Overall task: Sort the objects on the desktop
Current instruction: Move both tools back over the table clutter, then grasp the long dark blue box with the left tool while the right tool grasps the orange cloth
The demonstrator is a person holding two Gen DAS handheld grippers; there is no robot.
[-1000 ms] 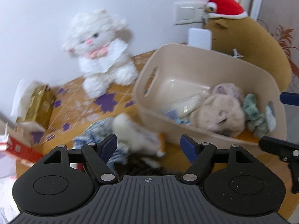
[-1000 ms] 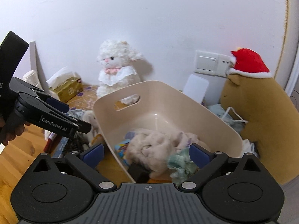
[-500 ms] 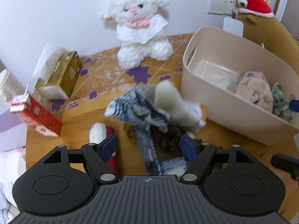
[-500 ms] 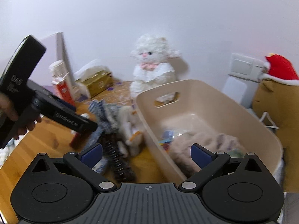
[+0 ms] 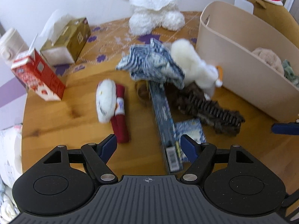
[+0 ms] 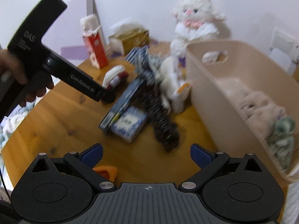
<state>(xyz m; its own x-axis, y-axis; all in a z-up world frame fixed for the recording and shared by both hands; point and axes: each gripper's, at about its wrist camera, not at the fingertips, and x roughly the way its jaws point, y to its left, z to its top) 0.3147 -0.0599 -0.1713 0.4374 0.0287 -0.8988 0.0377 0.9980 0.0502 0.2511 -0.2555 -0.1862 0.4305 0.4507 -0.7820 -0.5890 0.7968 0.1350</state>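
Note:
A pile lies on the wooden table: a blue-white striped cloth, a white plush toy, a dark spiky brush-like item, a long blue box and a flat blue-white packet. A white-and-red rolled item lies to their left. The beige bin at right holds soft toys. My left gripper is open and empty above the long box's near end. My right gripper is open and empty, short of the packet; the left tool shows at its left.
A red carton and a gold tissue box stand at the left. A white plush lamb sits by the wall. A brown plush with a red hat is behind the bin. An orange item lies near the right gripper.
Both grippers have pulled back and swung left from the bin toward the pile on the table. The left gripper now looks down on the long box and rolled item. Both stayed open.

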